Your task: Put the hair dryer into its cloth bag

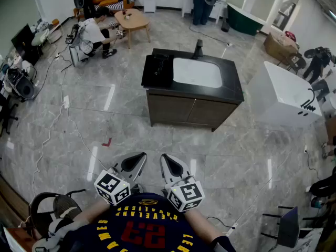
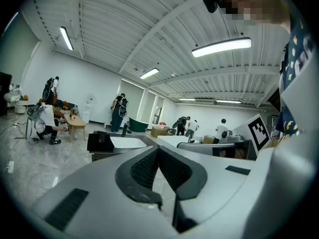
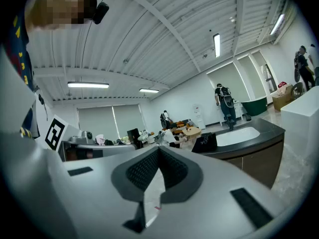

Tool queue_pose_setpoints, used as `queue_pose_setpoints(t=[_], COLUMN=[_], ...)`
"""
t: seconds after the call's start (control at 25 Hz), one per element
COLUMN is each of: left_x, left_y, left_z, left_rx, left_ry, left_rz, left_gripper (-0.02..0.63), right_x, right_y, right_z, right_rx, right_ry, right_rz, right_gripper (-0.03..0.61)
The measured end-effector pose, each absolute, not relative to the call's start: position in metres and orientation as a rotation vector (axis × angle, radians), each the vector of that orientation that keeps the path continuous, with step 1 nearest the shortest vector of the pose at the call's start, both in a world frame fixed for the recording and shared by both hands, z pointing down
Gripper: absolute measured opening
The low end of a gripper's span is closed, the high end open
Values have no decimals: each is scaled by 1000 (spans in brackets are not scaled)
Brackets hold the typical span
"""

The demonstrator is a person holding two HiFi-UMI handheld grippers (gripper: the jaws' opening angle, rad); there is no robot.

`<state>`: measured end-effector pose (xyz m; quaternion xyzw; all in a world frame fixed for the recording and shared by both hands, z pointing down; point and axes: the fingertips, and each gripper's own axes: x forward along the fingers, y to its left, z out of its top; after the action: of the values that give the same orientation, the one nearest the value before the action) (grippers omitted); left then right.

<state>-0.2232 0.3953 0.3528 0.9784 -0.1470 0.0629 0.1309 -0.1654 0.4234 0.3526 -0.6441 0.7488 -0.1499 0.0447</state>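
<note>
Left gripper (image 1: 139, 157): fingers closed, empty, lower centre.
Right gripper (image 1: 166, 158): fingers closed, empty, just beside it.
Black bag (image 1: 157, 70): on worktop's (image 1: 233, 91) left end, upper centre.

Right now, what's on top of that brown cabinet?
A white sink, a black tap behind it, and a black bag beside it. Whatever is inside the bag is hidden.
</note>
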Motion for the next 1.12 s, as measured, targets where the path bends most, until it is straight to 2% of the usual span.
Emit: queue_pose_setpoints(t=[0.44, 1.12], left_x=[-213, -160], left_y=[399, 431], left_z=[359, 380], left_rx=[2828, 2731], left_ry=[-435, -545], left_rz=[207, 241], left_gripper=[3, 3], right_x=[-160, -91], right_y=[428, 457], right_z=[358, 391], right_rx=[-1925, -1862], right_ry=[2290, 2307], right_rz=[-501, -674], right_gripper=[8, 9])
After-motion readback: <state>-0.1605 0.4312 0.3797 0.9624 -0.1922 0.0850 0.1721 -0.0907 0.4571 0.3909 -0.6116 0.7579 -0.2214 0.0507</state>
